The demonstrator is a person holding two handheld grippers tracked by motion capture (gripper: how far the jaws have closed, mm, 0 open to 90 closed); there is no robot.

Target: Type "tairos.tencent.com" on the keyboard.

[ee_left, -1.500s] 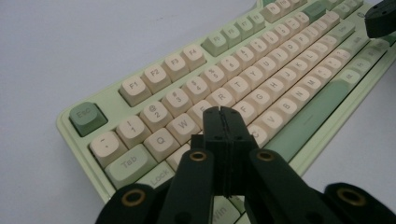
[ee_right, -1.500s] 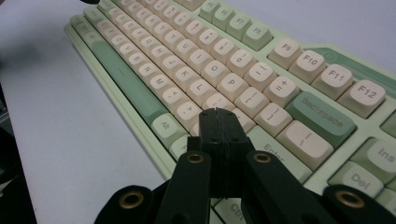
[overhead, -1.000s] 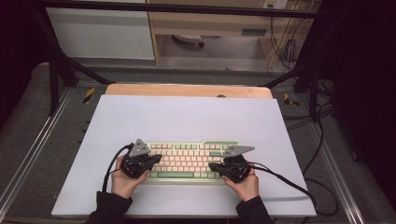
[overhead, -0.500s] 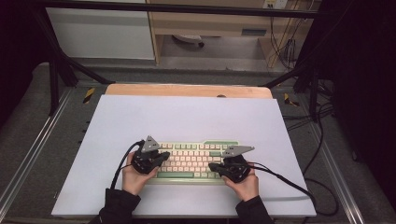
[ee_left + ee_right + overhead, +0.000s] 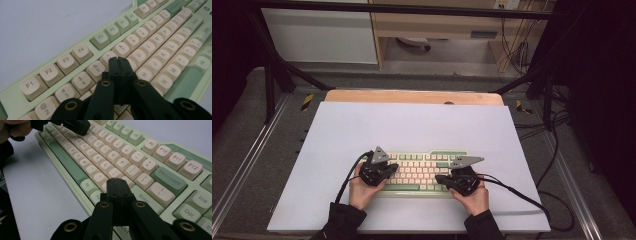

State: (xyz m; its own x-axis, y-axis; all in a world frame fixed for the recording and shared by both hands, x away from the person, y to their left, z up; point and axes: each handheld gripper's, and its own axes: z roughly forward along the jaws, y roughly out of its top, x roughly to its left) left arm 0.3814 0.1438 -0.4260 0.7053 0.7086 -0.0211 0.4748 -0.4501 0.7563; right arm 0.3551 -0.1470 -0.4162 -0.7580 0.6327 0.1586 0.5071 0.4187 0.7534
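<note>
a pale green plastic keyboard (image 5: 422, 172) with cream and green keycaps lies near the front edge of the white tabletop (image 5: 412, 125). the left gripper (image 5: 118, 60), jaws pressed together with nothing between them, points over the number row near the 6 key. the right gripper (image 5: 117, 181), jaws likewise closed and empty, hangs above the keys beside enter.

Left hand-held gripper (image 5: 388, 169) jaws closed; right hand-held gripper (image 5: 443, 178) likewise.

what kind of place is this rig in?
Probably a lab recording bench rather than an office desk: a black frame surrounds the table, loose cables lie beside it, and a lone keyboard sits on a plain mat.
</note>
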